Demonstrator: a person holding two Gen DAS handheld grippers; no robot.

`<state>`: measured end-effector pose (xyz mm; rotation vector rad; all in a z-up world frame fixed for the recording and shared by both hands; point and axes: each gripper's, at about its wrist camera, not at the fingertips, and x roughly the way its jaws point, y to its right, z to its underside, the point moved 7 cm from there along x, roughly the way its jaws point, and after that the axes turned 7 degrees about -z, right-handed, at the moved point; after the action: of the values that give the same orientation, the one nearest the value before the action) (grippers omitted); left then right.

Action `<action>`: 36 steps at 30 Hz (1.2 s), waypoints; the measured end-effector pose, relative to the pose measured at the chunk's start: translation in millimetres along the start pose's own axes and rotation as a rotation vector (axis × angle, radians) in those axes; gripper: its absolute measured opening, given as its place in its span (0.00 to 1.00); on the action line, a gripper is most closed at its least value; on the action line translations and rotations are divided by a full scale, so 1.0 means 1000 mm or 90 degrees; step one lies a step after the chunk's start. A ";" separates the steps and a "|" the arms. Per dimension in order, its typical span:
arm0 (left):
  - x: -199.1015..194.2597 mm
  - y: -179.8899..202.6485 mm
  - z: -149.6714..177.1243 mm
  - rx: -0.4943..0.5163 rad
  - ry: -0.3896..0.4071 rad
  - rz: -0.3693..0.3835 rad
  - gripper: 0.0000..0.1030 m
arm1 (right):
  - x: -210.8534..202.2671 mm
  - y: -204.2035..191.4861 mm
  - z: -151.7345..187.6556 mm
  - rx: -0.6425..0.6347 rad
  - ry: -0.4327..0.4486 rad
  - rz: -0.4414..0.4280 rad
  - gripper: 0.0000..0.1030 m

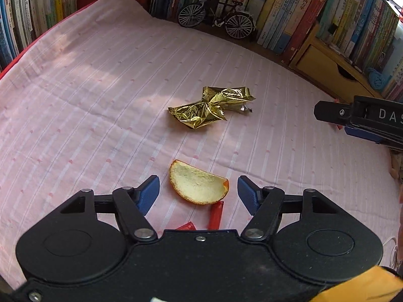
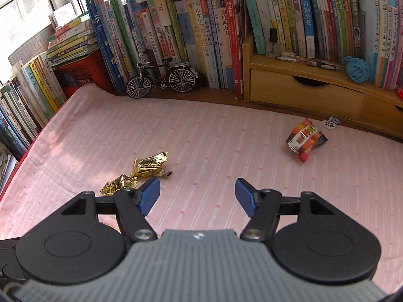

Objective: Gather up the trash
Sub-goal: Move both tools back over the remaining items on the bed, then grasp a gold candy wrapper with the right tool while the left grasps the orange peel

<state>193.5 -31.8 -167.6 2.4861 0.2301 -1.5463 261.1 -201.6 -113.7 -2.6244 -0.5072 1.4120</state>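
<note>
A curved orange peel (image 1: 199,185) lies pith-up on the pink cloth, between the blue pads of my open left gripper (image 1: 198,192), touching neither. Red wrapper scraps (image 1: 215,215) lie just behind it, partly hidden by the gripper body. Two crumpled gold wrappers (image 1: 210,107) rest farther ahead. In the right wrist view the gold wrappers (image 2: 141,173) sit left of my open right gripper (image 2: 197,196), whose fingers hold nothing. A colourful snack packet (image 2: 306,141) lies ahead to the right. The right gripper's side (image 1: 362,120) shows at the left view's right edge.
A pink striped cloth (image 2: 214,136) covers the table. Rows of books (image 2: 176,37) wall the back and left. A model bicycle (image 2: 161,79) stands at the back edge. A wooden drawer unit (image 2: 307,93) with a blue yarn ball (image 2: 356,69) sits back right.
</note>
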 end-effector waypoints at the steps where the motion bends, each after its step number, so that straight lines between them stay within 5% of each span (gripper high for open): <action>1: 0.005 -0.001 -0.001 -0.015 -0.004 -0.002 0.61 | 0.008 -0.001 -0.002 -0.006 -0.007 -0.007 0.75; 6: 0.030 -0.007 -0.006 -0.067 -0.021 -0.016 0.51 | 0.049 -0.012 -0.012 -0.035 -0.041 -0.034 0.75; 14: 0.042 -0.001 -0.009 -0.079 0.007 -0.025 0.53 | 0.113 -0.030 -0.022 -0.043 -0.089 -0.087 0.75; 17: 0.041 -0.001 -0.010 -0.085 0.013 -0.018 0.16 | 0.134 -0.037 -0.015 -0.049 -0.115 -0.103 0.74; 18: 0.040 -0.002 -0.009 -0.096 0.008 -0.008 0.14 | 0.138 -0.039 -0.012 -0.051 -0.126 -0.113 0.69; 19: 0.037 -0.003 -0.009 -0.109 0.011 0.002 0.13 | 0.140 -0.041 -0.009 -0.055 -0.133 -0.125 0.53; 23: 0.020 -0.003 -0.011 -0.101 0.030 0.000 0.09 | 0.129 -0.044 -0.003 -0.049 -0.122 -0.168 0.40; 36: -0.025 0.008 -0.031 -0.072 0.084 0.010 0.08 | 0.061 0.004 0.001 0.058 -0.061 -0.135 0.38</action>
<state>211.6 -31.7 -131.3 2.4965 0.3086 -1.3250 292.4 -183.9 -162.8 -2.3610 -0.6923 1.4602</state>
